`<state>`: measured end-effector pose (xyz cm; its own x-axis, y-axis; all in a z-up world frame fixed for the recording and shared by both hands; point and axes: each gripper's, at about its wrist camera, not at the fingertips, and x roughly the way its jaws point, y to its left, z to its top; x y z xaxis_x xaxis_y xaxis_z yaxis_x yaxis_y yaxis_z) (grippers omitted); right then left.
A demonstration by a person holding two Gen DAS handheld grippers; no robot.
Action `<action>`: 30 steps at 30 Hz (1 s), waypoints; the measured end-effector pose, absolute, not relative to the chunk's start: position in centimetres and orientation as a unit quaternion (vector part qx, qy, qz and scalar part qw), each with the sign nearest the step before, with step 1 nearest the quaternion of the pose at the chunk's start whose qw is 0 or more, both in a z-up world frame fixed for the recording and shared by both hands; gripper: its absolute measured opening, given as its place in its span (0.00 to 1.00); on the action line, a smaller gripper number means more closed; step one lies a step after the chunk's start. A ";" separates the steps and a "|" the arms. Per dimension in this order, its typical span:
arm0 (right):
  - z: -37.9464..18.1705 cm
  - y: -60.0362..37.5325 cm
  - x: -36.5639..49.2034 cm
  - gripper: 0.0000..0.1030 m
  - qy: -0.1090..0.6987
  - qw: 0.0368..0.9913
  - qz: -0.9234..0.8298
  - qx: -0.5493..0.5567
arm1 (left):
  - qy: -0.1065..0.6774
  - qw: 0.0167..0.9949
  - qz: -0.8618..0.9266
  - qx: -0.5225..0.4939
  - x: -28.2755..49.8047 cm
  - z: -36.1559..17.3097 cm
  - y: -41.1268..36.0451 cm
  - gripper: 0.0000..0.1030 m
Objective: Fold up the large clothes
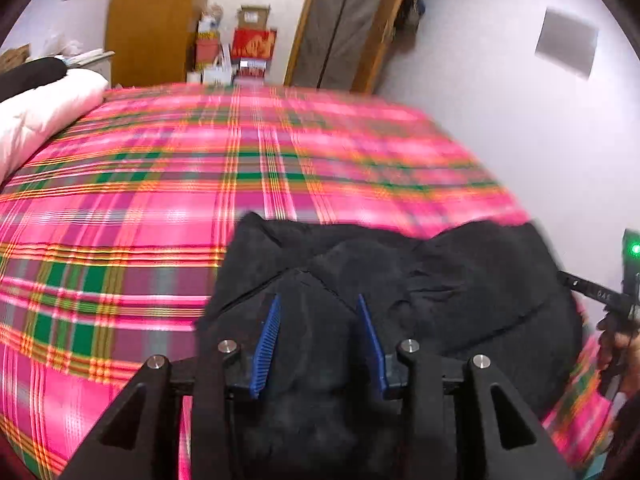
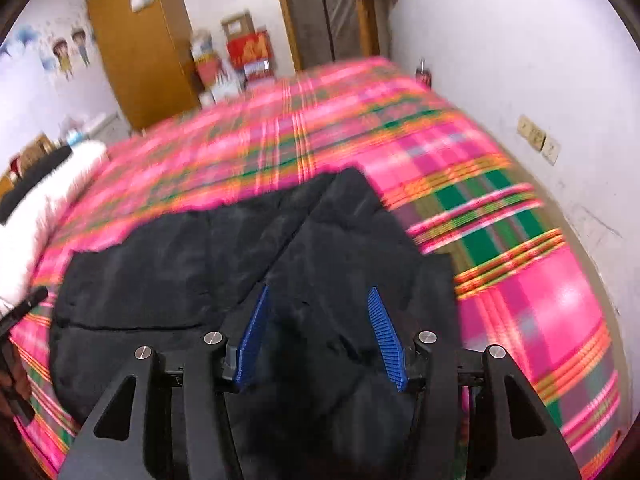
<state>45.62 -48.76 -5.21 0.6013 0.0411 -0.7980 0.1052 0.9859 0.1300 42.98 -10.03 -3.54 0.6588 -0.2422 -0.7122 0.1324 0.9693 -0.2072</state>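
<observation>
A black padded jacket (image 1: 440,280) lies bunched on a bed with a pink plaid cover (image 1: 140,200). My left gripper (image 1: 318,300) is open, its blue pads (image 1: 266,344) straddling a fold at the jacket's left end. In the right wrist view the jacket (image 2: 168,264) spreads to the left on the bed (image 2: 520,280). My right gripper (image 2: 318,294) is open, its blue pads (image 2: 386,336) standing either side of a raised fold at the jacket's right end. Fabric fills the gap between both pairs of fingers. Both views are blurred by motion.
A white pillow with a dark item on it (image 1: 44,96) lies at the bed's left end. A wooden wardrobe (image 2: 140,48), stacked boxes (image 1: 248,44) and a door (image 1: 344,20) stand beyond the bed. A white wall (image 2: 540,80) runs along the right side.
</observation>
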 end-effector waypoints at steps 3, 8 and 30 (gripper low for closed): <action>-8.1 -50.1 46.6 0.49 0.458 0.883 -0.027 0.099 | 0.418 0.901 -0.093 -0.062 44.9 -6.9 -9.9 0.42; -8.8 -49.5 46.7 0.49 0.458 0.886 -0.039 0.069 | 0.407 0.908 -0.085 -0.059 44.9 -7.9 -10.0 0.42; 4.3 -35.5 20.2 0.52 0.383 0.919 -0.016 0.097 | 0.386 0.914 -0.115 -0.053 19.7 3.6 -7.5 0.50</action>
<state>20.19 -35.51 4.30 0.7064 0.0454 -0.7064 0.1037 0.9805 0.1667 19.67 -7.51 3.57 0.6765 -0.2501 -0.6927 0.1687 0.9682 -0.1848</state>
